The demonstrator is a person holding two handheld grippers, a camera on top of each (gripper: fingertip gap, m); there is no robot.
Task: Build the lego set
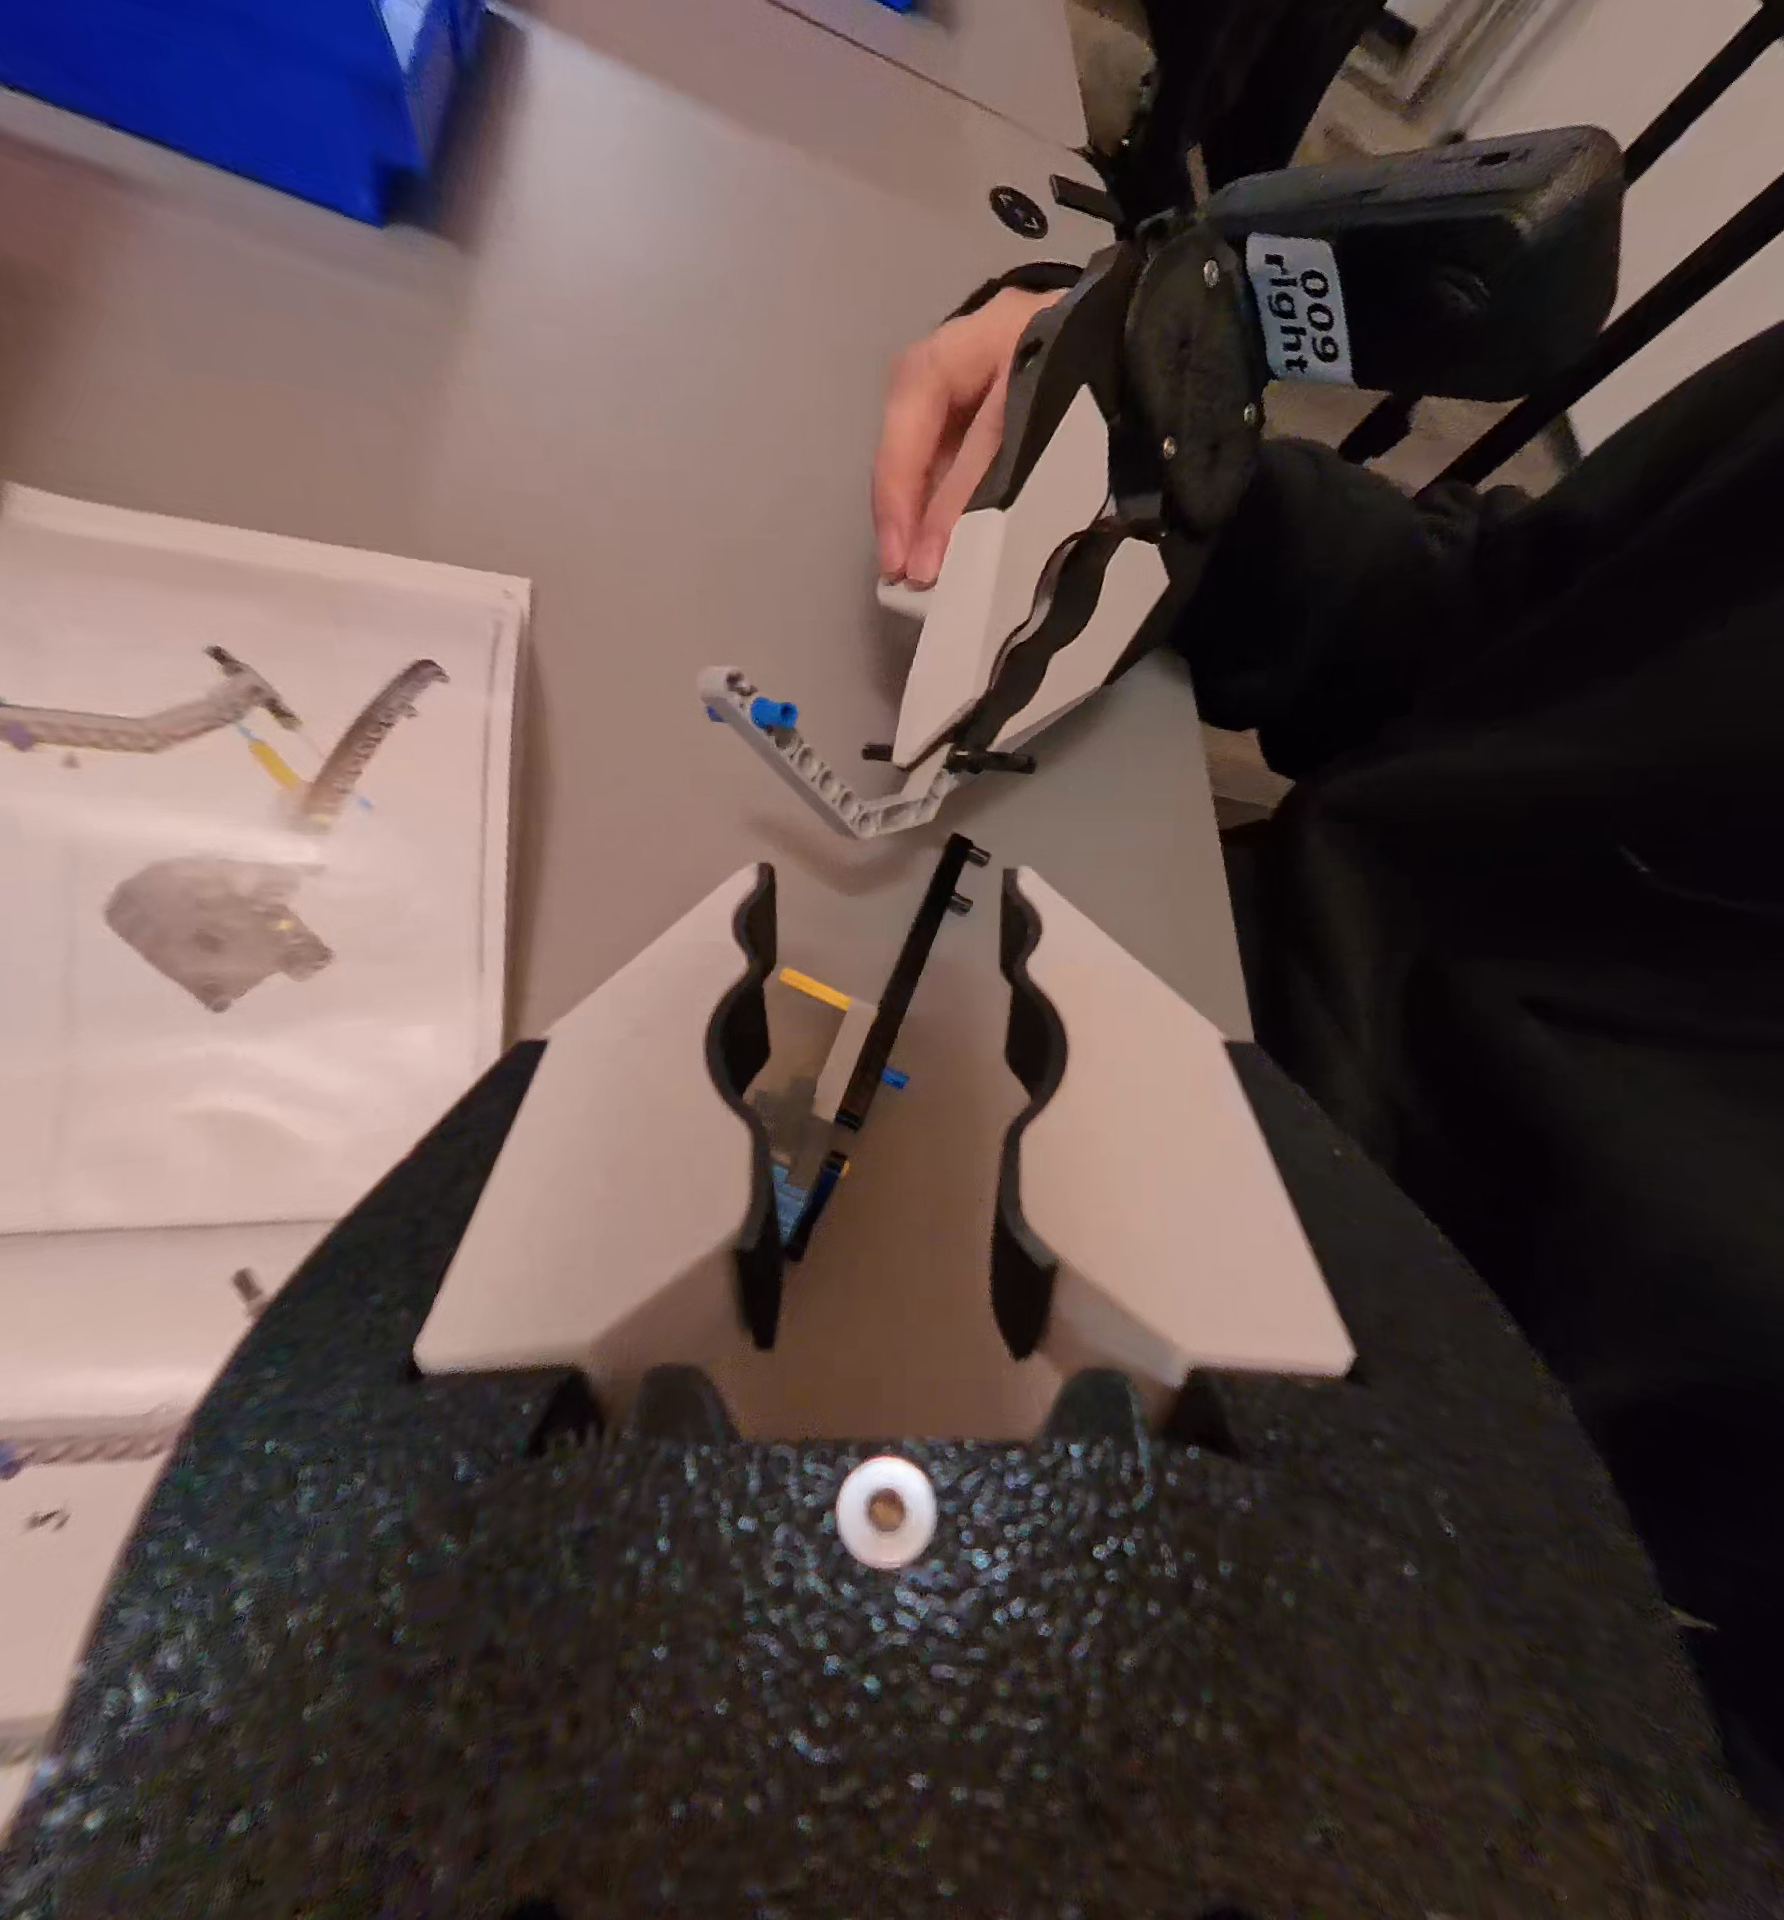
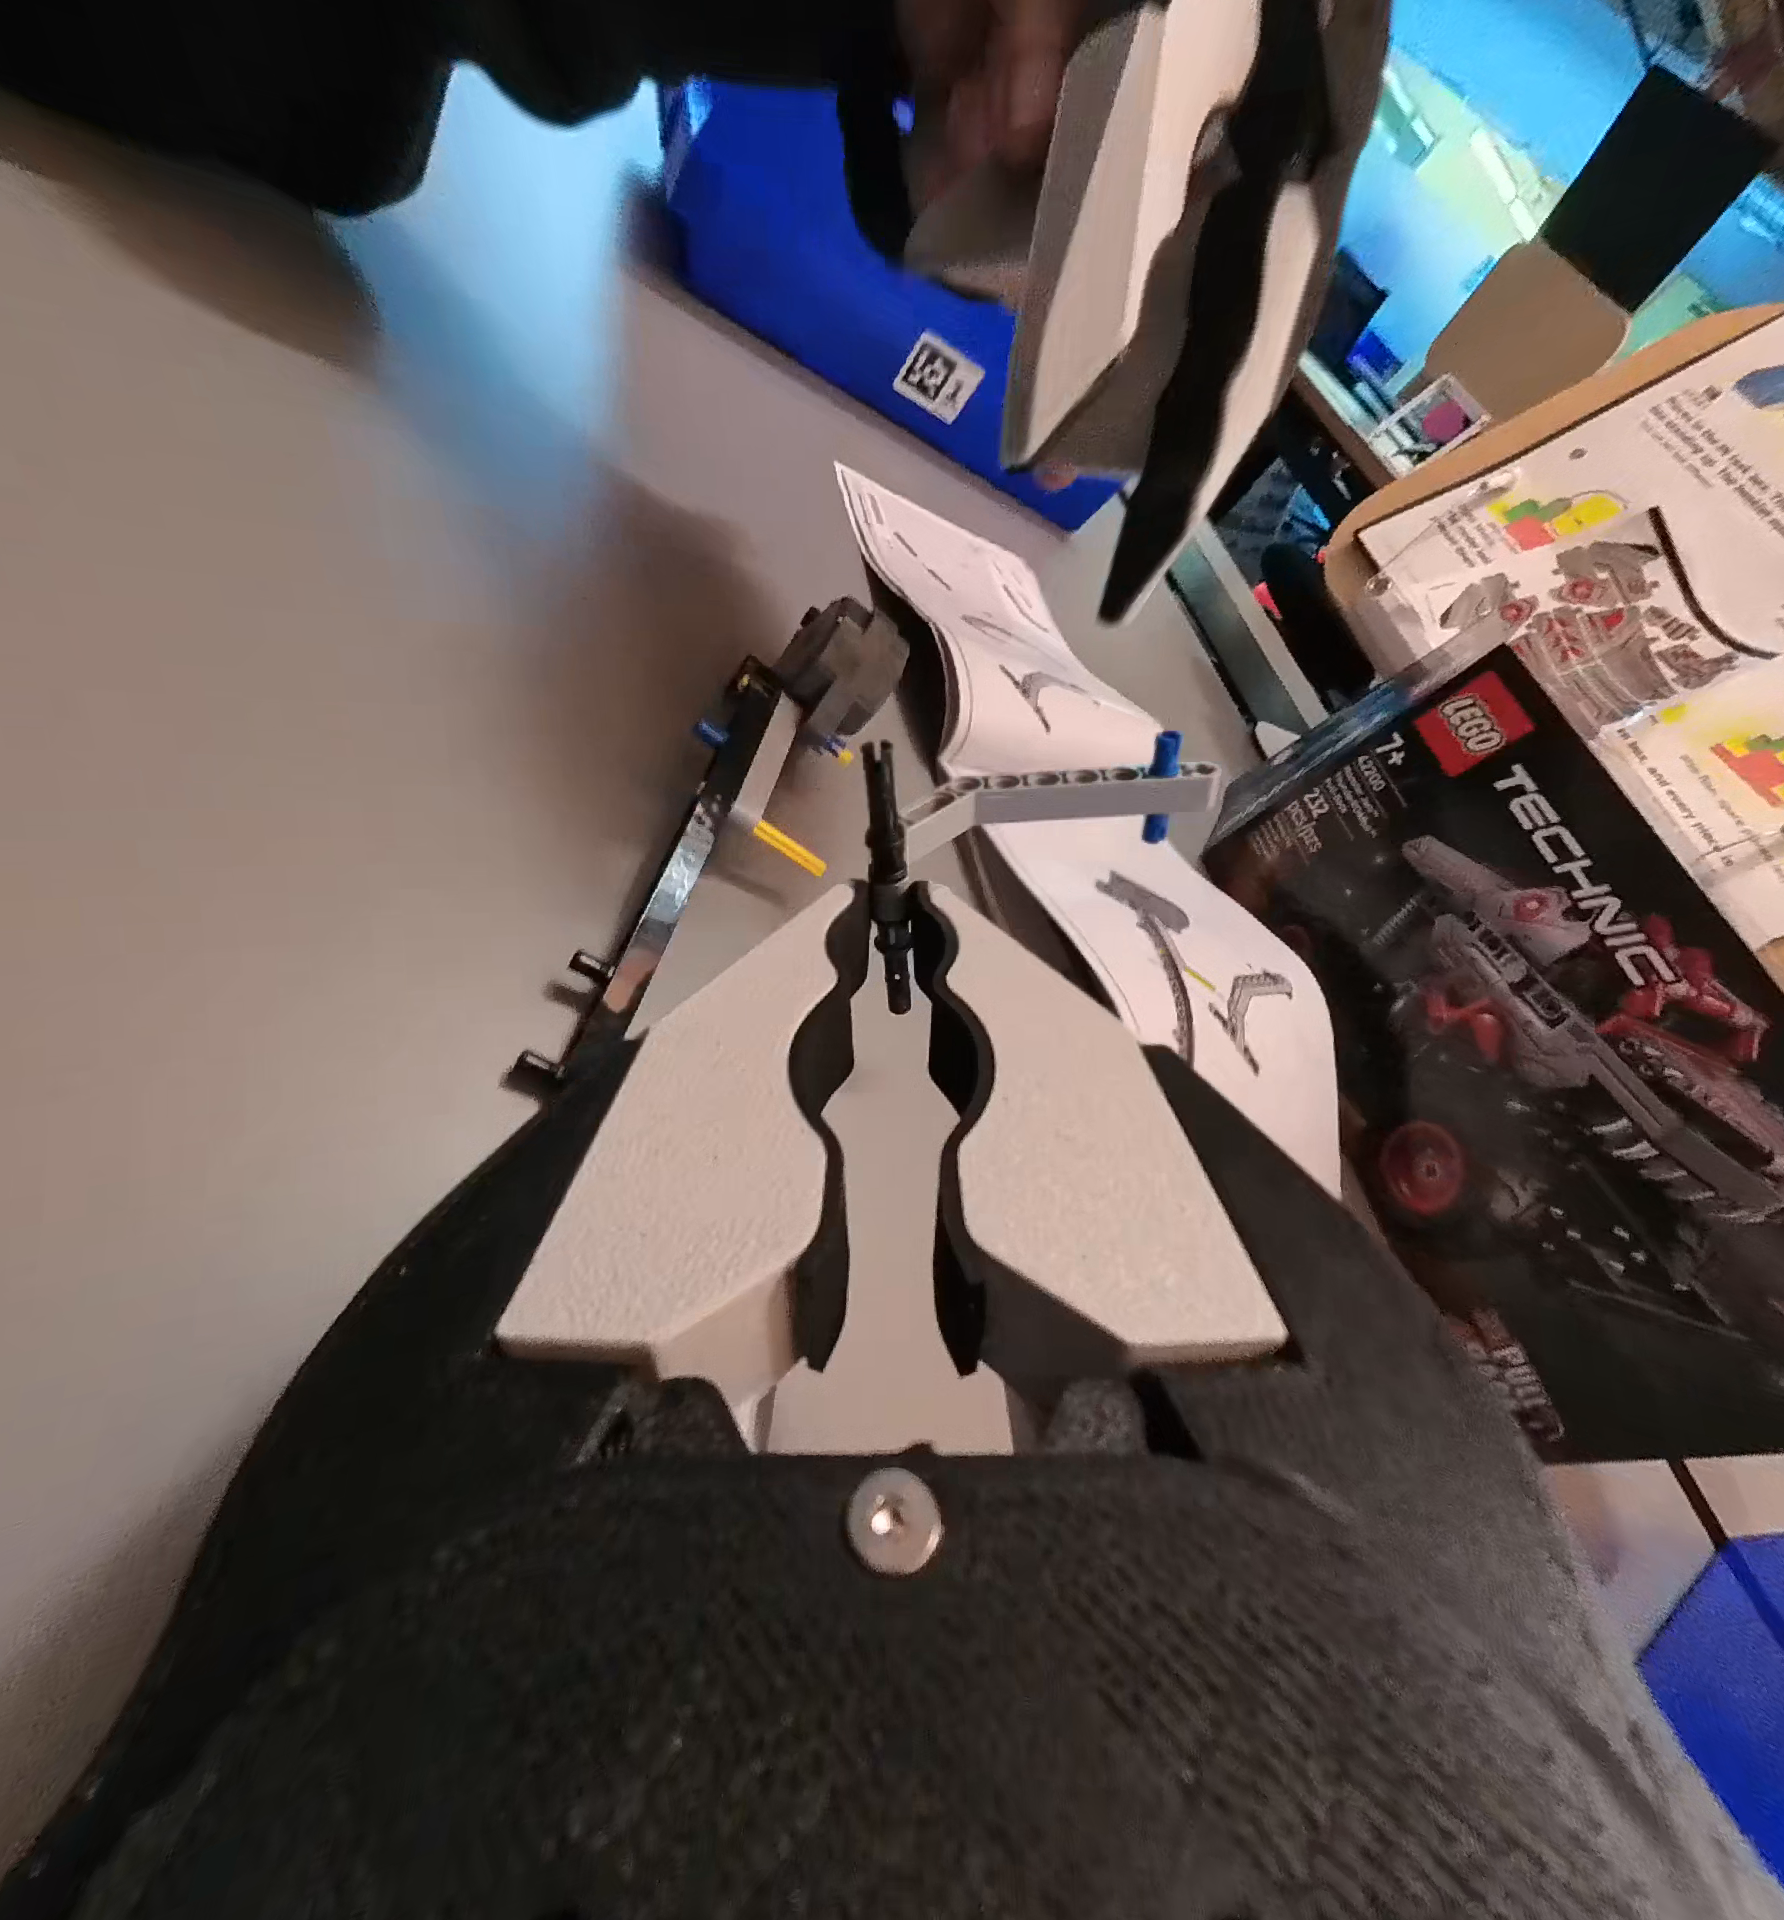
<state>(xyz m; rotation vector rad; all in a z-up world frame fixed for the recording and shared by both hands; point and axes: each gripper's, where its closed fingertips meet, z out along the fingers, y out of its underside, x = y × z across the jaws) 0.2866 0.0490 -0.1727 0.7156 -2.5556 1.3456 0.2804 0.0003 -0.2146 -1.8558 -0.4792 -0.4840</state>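
My right gripper [image 2: 888, 906] is shut on a black pin [image 2: 886, 883] at its fingertips. The pin sits in the end of a grey bent beam [image 2: 1075, 790] that carries a blue pin [image 2: 1165, 769] and is held above the table. In the left wrist view the right gripper [image 1: 961, 758] holds that beam [image 1: 826, 779] just ahead of my left gripper [image 1: 888, 883], which is open and empty. Below its fingers a long black beam [image 1: 909, 997] with a yellow axle [image 1: 815, 987] and a grey and blue block lies on the table. This assembly [image 2: 680, 862] shows left of the right gripper.
An open instruction booklet [image 1: 213, 883] lies left of the parts. The set's box [image 2: 1594, 1039] and a board with printed sheets [image 2: 1646, 499] stand to the right. A blue bin [image 2: 815, 270] is at the back. A hand [image 1: 940, 436] holds the right gripper.
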